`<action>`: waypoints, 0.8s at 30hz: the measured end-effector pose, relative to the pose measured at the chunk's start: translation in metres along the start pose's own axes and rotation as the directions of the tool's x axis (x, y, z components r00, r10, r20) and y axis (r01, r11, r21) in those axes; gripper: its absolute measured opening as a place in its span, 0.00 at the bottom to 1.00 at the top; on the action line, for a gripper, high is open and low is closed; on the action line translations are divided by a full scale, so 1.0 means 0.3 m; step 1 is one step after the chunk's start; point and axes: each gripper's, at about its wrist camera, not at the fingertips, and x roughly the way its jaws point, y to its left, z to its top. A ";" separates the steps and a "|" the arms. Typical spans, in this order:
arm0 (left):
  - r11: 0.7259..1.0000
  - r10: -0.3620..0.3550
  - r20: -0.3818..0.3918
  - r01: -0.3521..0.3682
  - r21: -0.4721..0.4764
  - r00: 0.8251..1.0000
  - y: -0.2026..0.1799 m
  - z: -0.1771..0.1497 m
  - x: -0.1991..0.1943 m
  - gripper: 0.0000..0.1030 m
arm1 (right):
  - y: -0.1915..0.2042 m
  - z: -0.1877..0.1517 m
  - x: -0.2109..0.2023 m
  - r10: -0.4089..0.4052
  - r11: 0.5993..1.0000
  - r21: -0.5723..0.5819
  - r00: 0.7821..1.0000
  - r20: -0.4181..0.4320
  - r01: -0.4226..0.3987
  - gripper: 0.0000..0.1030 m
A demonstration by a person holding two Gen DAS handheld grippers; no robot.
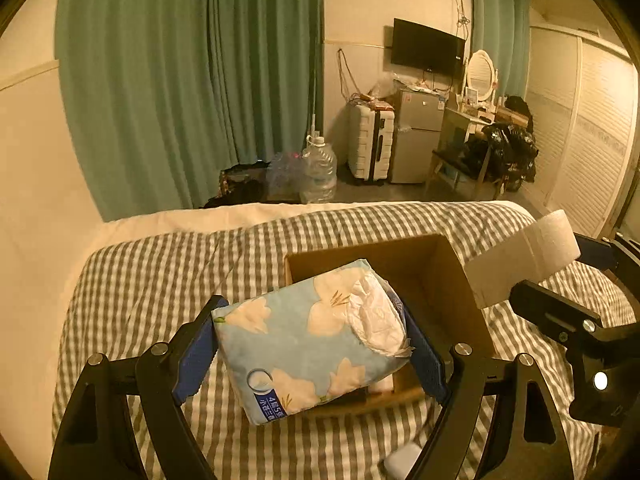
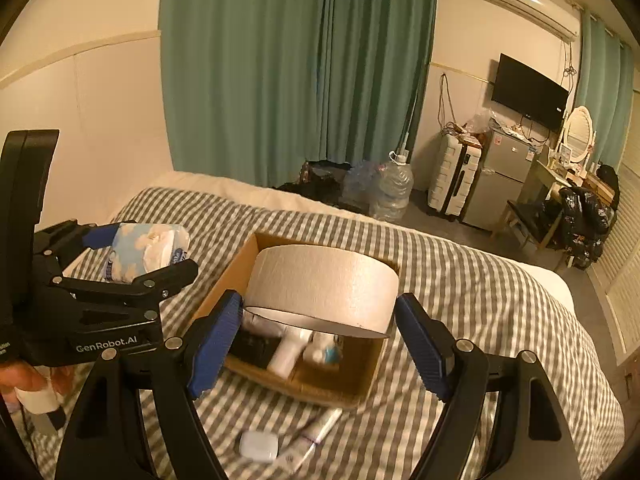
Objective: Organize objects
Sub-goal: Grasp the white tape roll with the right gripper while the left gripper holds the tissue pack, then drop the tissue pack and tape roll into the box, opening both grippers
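My left gripper (image 1: 312,344) is shut on a blue floral tissue pack (image 1: 308,340) and holds it over the near left corner of an open cardboard box (image 1: 452,276) on the bed. My right gripper (image 2: 320,320) is shut on a white paper roll (image 2: 324,284) and holds it above the same box (image 2: 236,268). The roll also shows in the left wrist view (image 1: 524,256). The tissue pack shows in the right wrist view (image 2: 148,252), left of the box. Inside the box lie a white hair-dryer-like item (image 2: 288,352), a dark object and small white things.
The bed has a grey checked cover (image 2: 460,280). A white earbud case (image 2: 258,446) and a thin tube (image 2: 316,432) lie in front of the box. Beyond the bed stand a water jug (image 2: 394,188), a suitcase, a small fridge and green curtains.
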 end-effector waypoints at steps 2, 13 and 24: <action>1.000 -0.012 -0.002 0.012 0.014 1.000 -0.009 0.014 0.060 0.83 | -0.022 0.024 0.056 0.007 1.000 0.014 1.000 -0.006 -0.007 0.76; 0.996 -0.073 -0.131 0.080 0.049 0.989 -0.098 -0.047 0.405 0.83 | -0.173 0.035 0.420 0.072 0.987 0.147 0.993 -0.094 -0.058 0.76; 0.994 -0.067 -0.133 0.077 0.073 0.989 -0.131 -0.063 0.476 0.86 | -0.200 -0.036 0.552 0.140 0.967 0.227 0.985 -0.096 -0.116 0.77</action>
